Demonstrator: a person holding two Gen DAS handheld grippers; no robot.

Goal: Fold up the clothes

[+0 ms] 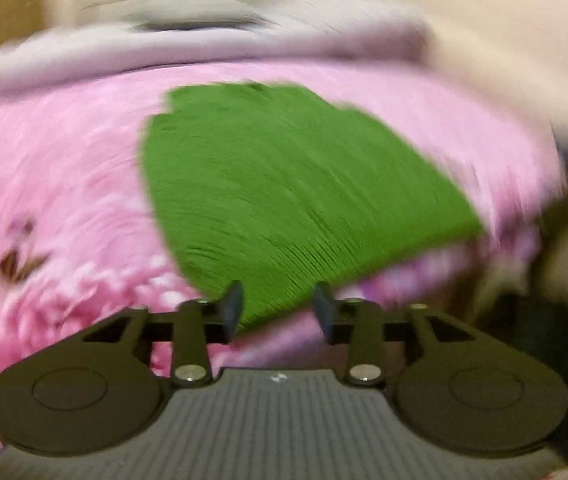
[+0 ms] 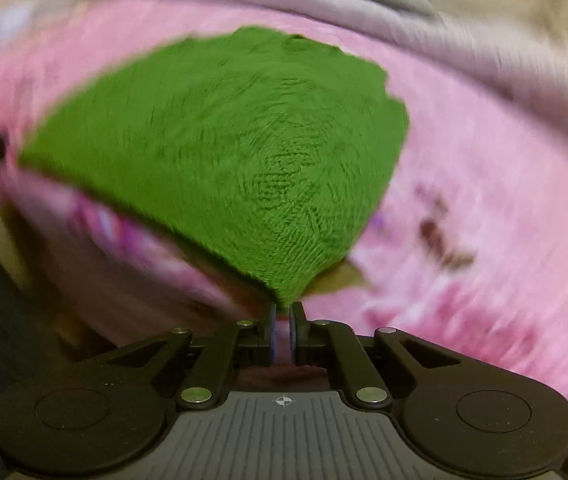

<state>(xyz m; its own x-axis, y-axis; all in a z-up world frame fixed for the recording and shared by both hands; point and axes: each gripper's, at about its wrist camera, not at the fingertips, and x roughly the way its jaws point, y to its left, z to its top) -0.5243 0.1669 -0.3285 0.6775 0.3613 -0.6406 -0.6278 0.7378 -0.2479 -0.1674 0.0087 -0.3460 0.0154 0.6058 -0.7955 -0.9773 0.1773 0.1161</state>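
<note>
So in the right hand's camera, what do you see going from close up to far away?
right gripper → green cloth → pink flowery blanket → pale grey bedding

A pink floral bedspread (image 1: 64,184) covers the bed, a pale lilac blanket (image 1: 204,46) bunched behind it.

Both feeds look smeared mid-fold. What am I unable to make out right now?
- Green garment: its type and fold lines, lost to motion blur in both views.
- Pink bedspread: its print, smeared in the left wrist view.
- Left gripper: whether its open fingers touch the cloth edge, unclear.
- Right gripper: how much cloth it pinches, hidden by its fingers.
</note>
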